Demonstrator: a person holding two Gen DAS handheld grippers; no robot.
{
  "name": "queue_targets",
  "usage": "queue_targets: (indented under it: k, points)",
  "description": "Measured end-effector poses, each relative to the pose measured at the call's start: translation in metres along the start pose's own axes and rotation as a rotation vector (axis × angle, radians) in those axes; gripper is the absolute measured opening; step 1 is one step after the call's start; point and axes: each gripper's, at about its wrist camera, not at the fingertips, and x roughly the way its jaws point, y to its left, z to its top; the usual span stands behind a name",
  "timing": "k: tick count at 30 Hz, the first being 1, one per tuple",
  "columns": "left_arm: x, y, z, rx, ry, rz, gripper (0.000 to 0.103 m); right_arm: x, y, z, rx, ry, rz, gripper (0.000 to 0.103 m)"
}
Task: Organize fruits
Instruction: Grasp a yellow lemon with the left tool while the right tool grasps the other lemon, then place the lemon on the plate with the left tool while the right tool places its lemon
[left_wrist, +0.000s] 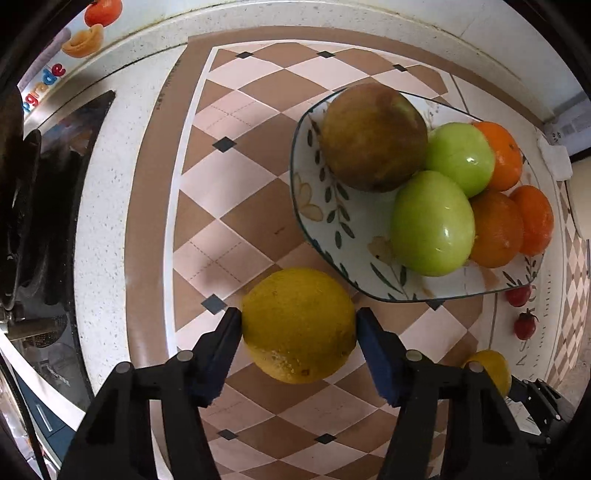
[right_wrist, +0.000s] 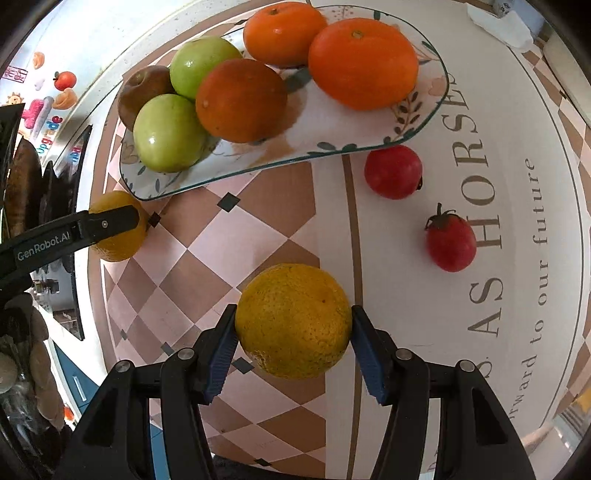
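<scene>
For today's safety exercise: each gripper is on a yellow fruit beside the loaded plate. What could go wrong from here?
1. The plate is crowded; an added fruit may knock a green apple or orange off.
2. The left gripper and right gripper hold round fruits by their sides; either may slip.

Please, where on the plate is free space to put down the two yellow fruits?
The plate has bare room near its front rim, between the dark orange and the big orange. The left end is crowded by green apples and the brown apple.
</scene>
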Motion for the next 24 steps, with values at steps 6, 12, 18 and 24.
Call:
queue_targets:
  k: [6,12,18,24]
  points:
    - [-0.005,-0.006,-0.032,-0.010,0.008,-0.027,0.061,-0.006,-0.012,0.000,-0.003,0.001,0.017,0.062]
    - [-0.008,-0.016,-0.070,-0.023,0.025,-0.045,0.061,-0.009,-0.021,-0.001,-0.009,0.010,0.045,0.062]
    - [-0.008,-0.019,-0.077,-0.045,0.014,-0.045,0.061,-0.011,-0.027,0.002,-0.003,0.025,0.064,0.062]
    - [-0.009,-0.013,-0.068,-0.053,0.004,-0.042,0.060,-0.015,-0.026,0.006,-0.040,0.011,0.051,0.062]
